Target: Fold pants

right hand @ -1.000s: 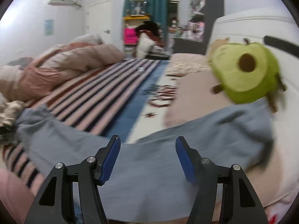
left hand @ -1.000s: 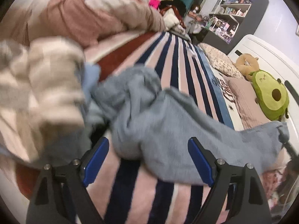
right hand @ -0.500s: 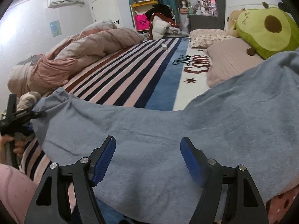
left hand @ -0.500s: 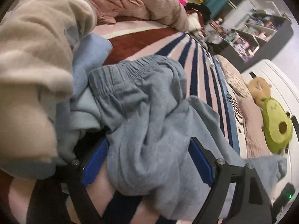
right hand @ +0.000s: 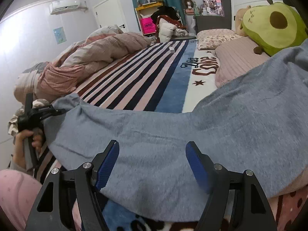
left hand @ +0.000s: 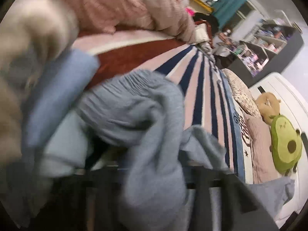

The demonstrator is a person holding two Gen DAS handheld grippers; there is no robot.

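Grey-blue pants (right hand: 192, 127) lie stretched across the near end of the bed. Their elastic waist (left hand: 134, 111) is bunched in the blurred left wrist view. My left gripper (left hand: 154, 171) is closing on that waist cloth, which fills the gap between its dark fingers and hides the pads. The right wrist view shows the same left gripper (right hand: 57, 112) at the pants' left end, held by a hand (right hand: 28, 136). My right gripper (right hand: 152, 163) stands open just over the leg cloth, blue pads (right hand: 107, 161) apart, cloth below them.
A striped blanket (right hand: 138, 80) covers the bed. A pink duvet (right hand: 92, 57) is heaped at the left. Pillows (right hand: 236, 57) and an avocado plush (right hand: 273, 25) sit at the right. A light blue garment (left hand: 57, 96) and a beige one (left hand: 28, 48) lie beside the waist.
The left gripper's jaws have come together on the waist cloth, and the left view has gone blurred and closer. The right gripper has sunk nearer the leg cloth.
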